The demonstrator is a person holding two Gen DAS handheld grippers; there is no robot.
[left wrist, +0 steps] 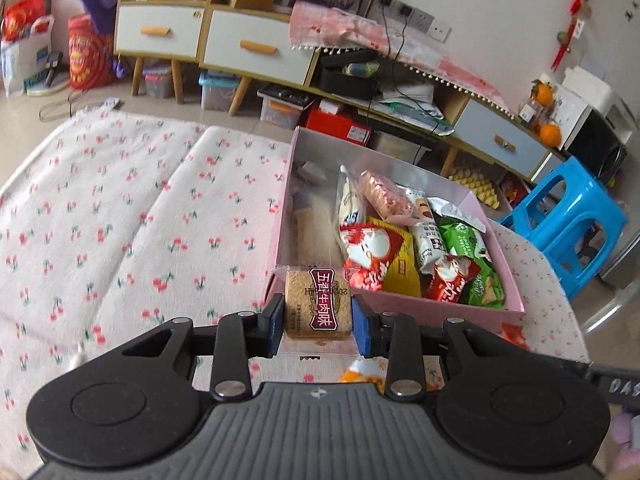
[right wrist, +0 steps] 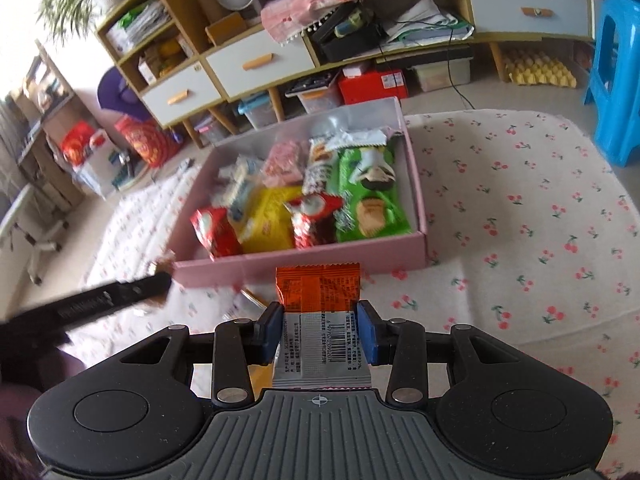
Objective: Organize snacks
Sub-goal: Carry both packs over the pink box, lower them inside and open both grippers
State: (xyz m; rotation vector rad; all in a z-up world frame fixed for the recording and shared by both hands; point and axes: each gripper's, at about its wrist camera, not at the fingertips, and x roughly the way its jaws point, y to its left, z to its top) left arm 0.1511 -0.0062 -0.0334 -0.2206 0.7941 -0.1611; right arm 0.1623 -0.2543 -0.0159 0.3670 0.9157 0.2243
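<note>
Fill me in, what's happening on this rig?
A person is sorting snacks into a pink box on a cherry-print cloth. The left gripper has its jaws shut on a brown biscuit pack; the right gripper holds an orange-and-silver packet. Both hang just short of the box, which is already partly filled.

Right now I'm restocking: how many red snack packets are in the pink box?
2: one red packet at the pink box near-left corner, another mid-front beside the green pack. Others may be buried.

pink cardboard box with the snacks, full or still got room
Still has room: pink cardboard box holds packets piled on its right side; its left part shows bare floor.
</note>
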